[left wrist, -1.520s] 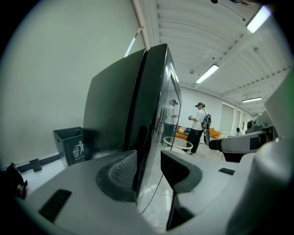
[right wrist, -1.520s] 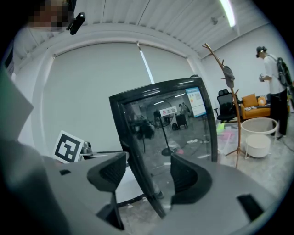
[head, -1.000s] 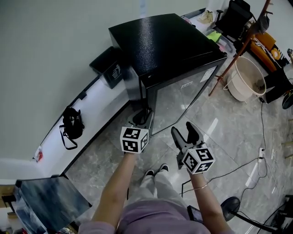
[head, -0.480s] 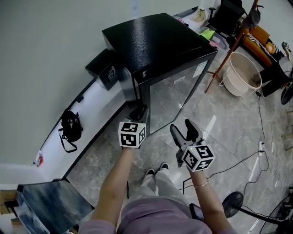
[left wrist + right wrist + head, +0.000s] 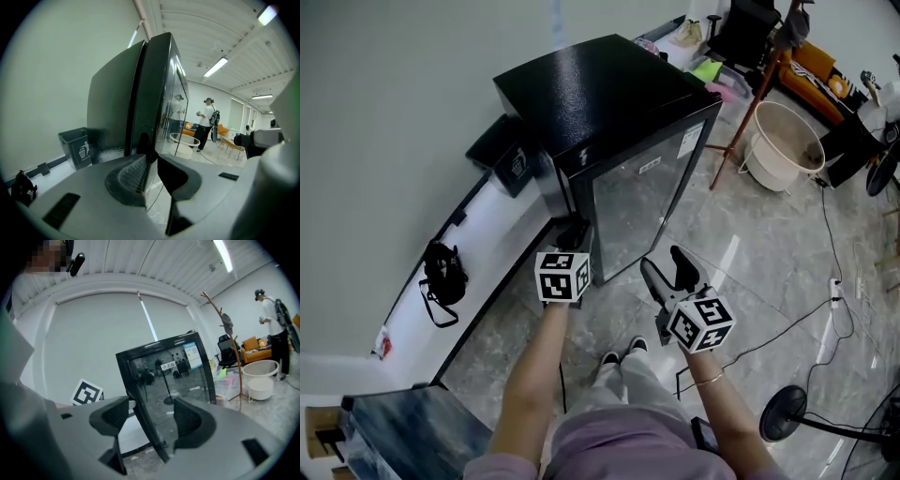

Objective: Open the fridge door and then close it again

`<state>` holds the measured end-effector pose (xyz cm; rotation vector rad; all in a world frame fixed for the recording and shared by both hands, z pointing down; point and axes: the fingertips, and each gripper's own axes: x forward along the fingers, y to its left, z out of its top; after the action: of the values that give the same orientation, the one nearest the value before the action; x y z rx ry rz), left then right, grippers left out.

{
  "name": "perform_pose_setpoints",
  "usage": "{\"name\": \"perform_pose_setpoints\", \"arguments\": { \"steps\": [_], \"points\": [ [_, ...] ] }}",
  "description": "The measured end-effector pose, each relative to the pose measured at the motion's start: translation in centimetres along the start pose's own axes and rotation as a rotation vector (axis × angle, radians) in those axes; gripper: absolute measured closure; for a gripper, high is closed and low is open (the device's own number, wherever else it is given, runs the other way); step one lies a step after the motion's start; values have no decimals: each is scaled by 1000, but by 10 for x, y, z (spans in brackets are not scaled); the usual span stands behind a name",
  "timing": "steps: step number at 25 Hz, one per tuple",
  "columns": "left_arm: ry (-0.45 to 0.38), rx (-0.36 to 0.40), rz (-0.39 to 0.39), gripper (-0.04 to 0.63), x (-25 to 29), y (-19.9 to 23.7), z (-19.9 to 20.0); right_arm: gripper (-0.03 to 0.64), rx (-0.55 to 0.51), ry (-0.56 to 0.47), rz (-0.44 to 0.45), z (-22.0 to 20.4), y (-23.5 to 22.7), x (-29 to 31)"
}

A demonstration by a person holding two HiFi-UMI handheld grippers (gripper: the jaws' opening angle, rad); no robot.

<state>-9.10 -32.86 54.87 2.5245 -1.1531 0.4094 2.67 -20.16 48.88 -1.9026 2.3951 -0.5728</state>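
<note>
Standing before a low black fridge with a glossy top [image 5: 609, 94], backing onto a pale wall [image 5: 394, 112] on a grey marbled tile floor [image 5: 750, 253]. Facing its dark-framed reflective glass door [image 5: 642, 197], looking shut against the cabinet in the head view.

Reaching the left gripper [image 5: 575, 234] to the door's left vertical edge, low down. Having just been closing the jaws there, and now pinching that edge between the ribbed pads [image 5: 129, 173], one on the door's side and the other on the glass front.

Holding the right gripper [image 5: 667, 272] out in front of the door, near the glass but apart from it. Keeping its jaws spread, gripping nothing, with only the fridge showing beyond the gap.

Leaving, just left of the fridge by the wall, a dark grey waste bin [image 5: 508, 159], and further along the wall a black bag [image 5: 442, 272] lying on the floor. Leaving to the right a slanting wooden coat stand [image 5: 750, 98] beside a round white tub [image 5: 783, 145].
</note>
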Motion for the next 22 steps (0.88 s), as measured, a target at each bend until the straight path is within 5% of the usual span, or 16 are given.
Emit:
{"name": "perform_pose_setpoints", "arguments": {
  "steps": [8,13,22],
  "points": [
    [12,8,-12,522,-3,-6,0,322,7,-18,1,7,6,-4],
    [-17,61,-97,541,-22,-53,-16,322,-5,-25,9,10,12,-5],
    [-32,94,-134,555,-41,-116,-38,322,-12,-44,-36,8,20,-38]
  ]
}}
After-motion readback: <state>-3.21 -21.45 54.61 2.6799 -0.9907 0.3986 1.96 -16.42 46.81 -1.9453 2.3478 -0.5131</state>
